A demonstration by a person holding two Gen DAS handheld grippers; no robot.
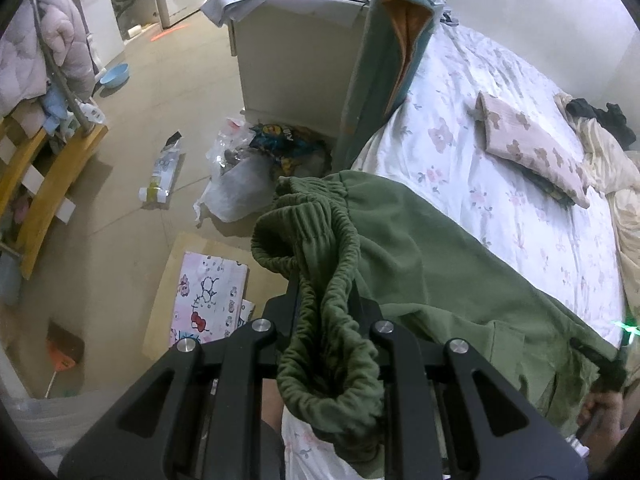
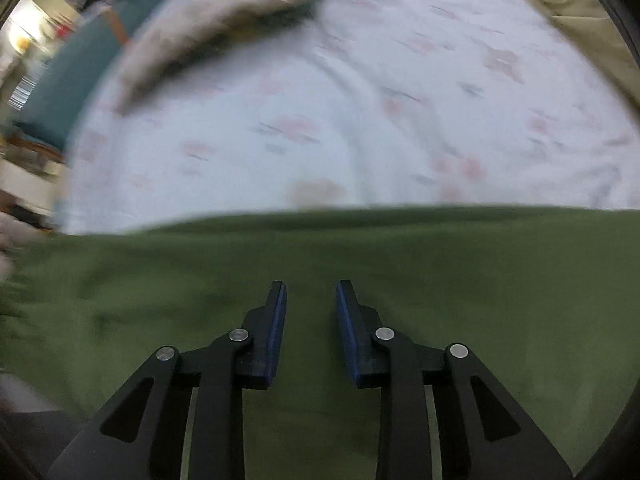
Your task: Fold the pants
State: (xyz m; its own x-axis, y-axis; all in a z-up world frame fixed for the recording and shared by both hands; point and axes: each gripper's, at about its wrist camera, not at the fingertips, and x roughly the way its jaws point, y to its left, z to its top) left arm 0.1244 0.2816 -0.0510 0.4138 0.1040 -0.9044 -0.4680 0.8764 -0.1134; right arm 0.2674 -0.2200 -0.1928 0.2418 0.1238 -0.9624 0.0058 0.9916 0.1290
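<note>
Left wrist cam: left gripper clenched on pants waistband, bunched btwn fingers. Right gripper jaws apart, nothing held, over green fabric on bed.

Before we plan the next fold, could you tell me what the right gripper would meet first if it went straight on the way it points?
Probably the green pants, spread just beneath the open right gripper; beyond them the floral bedsheet. Blur leaves the height unclear.

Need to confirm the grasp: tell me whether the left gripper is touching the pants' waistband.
Touching. The left wrist view shows the green pants' elastic waistband bunched between the left gripper fingers, which press against the fabric on both sides.
</note>
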